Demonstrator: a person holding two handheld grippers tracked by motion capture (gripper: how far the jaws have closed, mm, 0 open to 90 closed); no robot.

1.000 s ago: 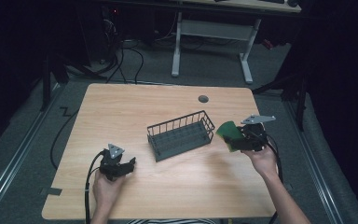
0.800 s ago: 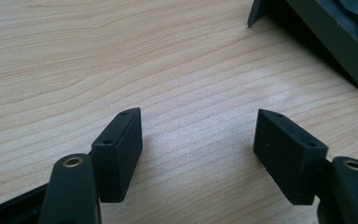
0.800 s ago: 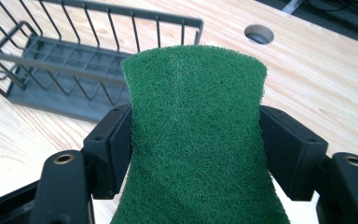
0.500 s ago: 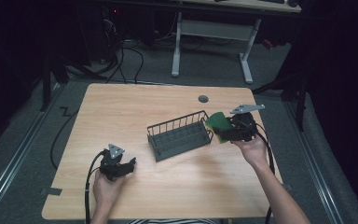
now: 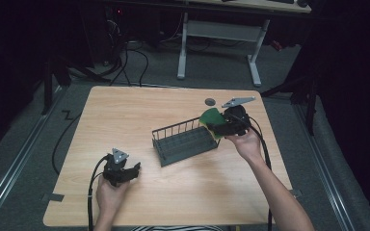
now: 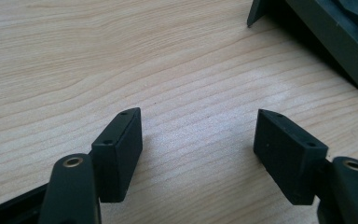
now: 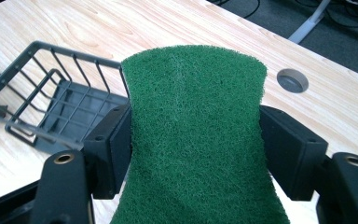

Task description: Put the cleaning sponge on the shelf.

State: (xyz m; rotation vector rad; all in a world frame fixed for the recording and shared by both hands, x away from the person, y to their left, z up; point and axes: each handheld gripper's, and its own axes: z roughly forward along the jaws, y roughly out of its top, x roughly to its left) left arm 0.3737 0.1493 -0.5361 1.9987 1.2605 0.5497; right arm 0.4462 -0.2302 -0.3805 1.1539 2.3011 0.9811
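Note:
A green scouring sponge (image 7: 196,135) is pinched between the jaws of my right gripper (image 7: 196,149), its waist squeezed in. From above, the sponge (image 5: 210,120) hangs over the right end of a dark wire basket (image 5: 185,139), held by the right gripper (image 5: 218,126). The basket (image 7: 51,112) lies just ahead and left of the sponge, its inside bare where it shows. Near the table's front left, my left gripper (image 5: 129,174) rests low over the wood. Its jaws stand wide apart with only tabletop between them (image 6: 198,149).
The wooden table (image 5: 139,110) has a round grey cable hole (image 5: 210,101) at its far right edge, also seen past the sponge as the grey hole (image 7: 292,80). A corner of the basket (image 6: 326,37) lies ahead of the left gripper. Cables and a desk frame (image 5: 219,38) stand beyond.
My right gripper has carried the sponge leftward, from beside the basket's right end to over its right rim. The left gripper has stayed in place.

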